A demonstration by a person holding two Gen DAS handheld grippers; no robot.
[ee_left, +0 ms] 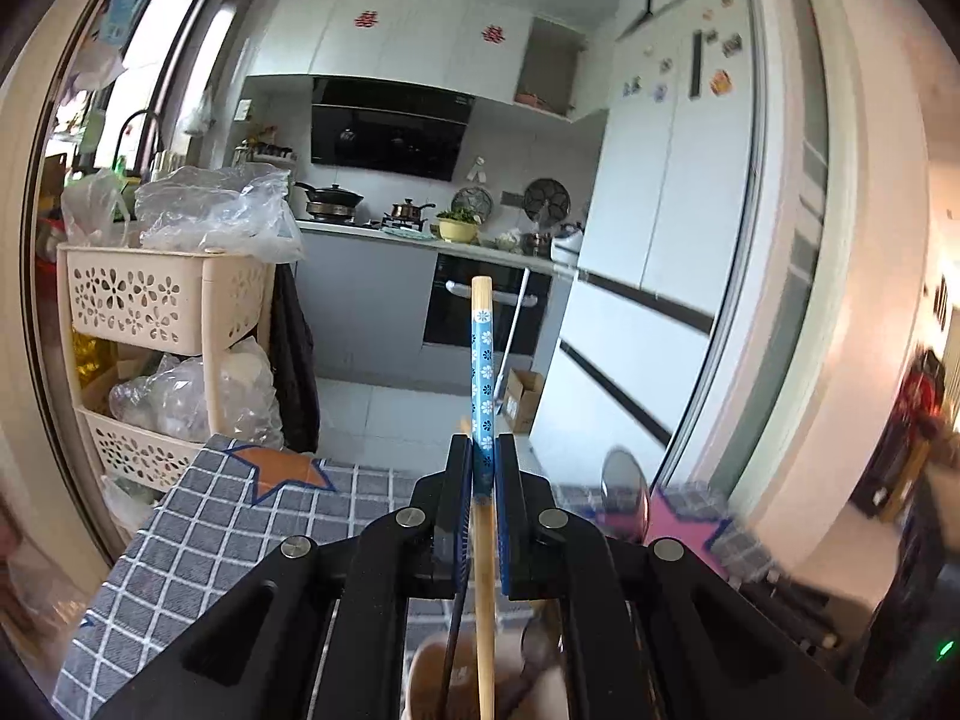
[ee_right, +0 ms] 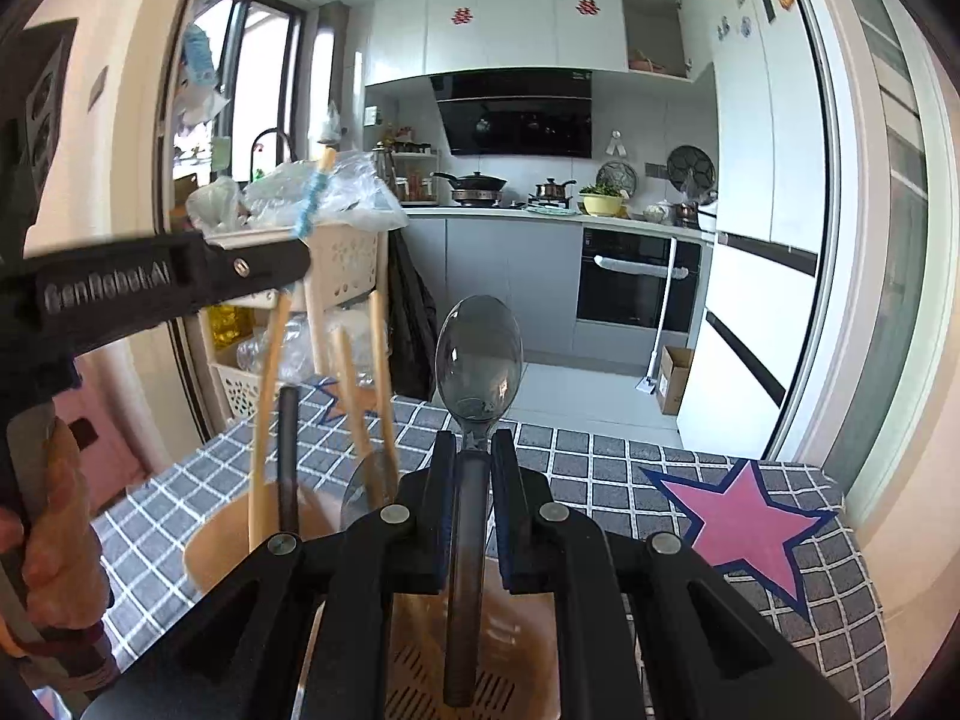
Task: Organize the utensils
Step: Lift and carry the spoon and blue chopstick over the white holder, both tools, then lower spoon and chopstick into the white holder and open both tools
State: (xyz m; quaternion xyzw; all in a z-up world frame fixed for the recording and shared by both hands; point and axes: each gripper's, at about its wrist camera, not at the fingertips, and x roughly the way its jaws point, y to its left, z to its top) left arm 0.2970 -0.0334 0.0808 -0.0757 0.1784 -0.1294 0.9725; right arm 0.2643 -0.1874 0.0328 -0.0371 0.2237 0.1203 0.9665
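Left gripper (ee_left: 485,462) jaws clamp an upright blue-patterned chopstick (ee_left: 482,360). Right gripper (ee_right: 476,456) jaws pinch a grey spoon (ee_right: 478,354), bowl up. Only the right view shows the tan utensil holder (ee_right: 222,540) with chopsticks, left of its jaws, on the checked desk (ee_right: 600,462).

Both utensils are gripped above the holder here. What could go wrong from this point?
1. The left hand-held gripper pinches its chopstick on a narrow line, so it may pivot or slip.
2. The holder already has chopsticks leaning at angles; the spoon in the right hand-held gripper may knock them on entry.
3. The two grippers work close together over the holder and may collide.
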